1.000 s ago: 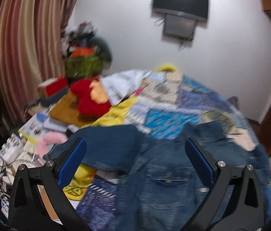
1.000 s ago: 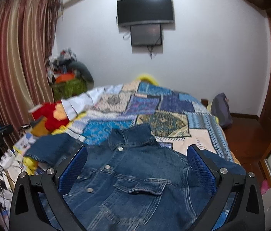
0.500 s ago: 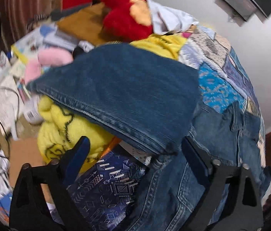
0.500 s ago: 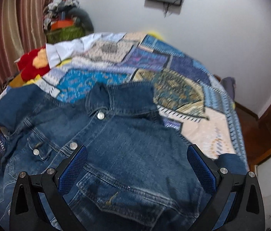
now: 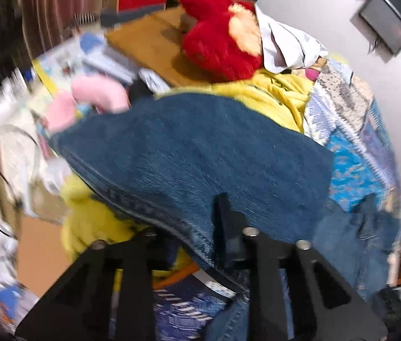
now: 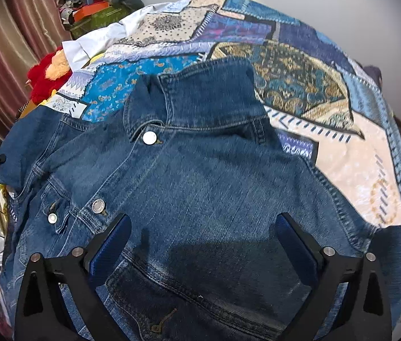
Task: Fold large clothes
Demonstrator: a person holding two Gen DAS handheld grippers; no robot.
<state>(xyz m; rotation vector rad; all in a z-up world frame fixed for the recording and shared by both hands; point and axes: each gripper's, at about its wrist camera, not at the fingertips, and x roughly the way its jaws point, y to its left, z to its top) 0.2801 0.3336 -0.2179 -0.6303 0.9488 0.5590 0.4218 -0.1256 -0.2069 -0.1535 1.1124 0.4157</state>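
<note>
1. Denim jacket point(image 6: 200, 187) is lying front-up on the patchwork bedspread point(image 6: 357, 153), collar toward the top of the right wrist view and buttons running down the left of centre.
2. Left claw point(image 5: 200, 244) has just been closing; its jaws are now pinching the seamed edge of the sleeve point(image 5: 194, 153), which is spreading across the middle of the left wrist view.
3. Right claw point(image 6: 200, 244) is hovering with jaws wide apart over the jacket's chest panel at lower centre, gripping nothing.
4. Judging by this, the first fold is starting: the sleeve is being taken so it can be carried over the body, and the right claw likely needs a grip on the other side.
5. Clutter is crowding the upper left of the left wrist view: a red plush toy point(image 5: 217, 37), yellow cloth point(image 5: 271, 96) and papers sit just beside the sleeve, so open room is lying toward the bedspread on the right.
</note>
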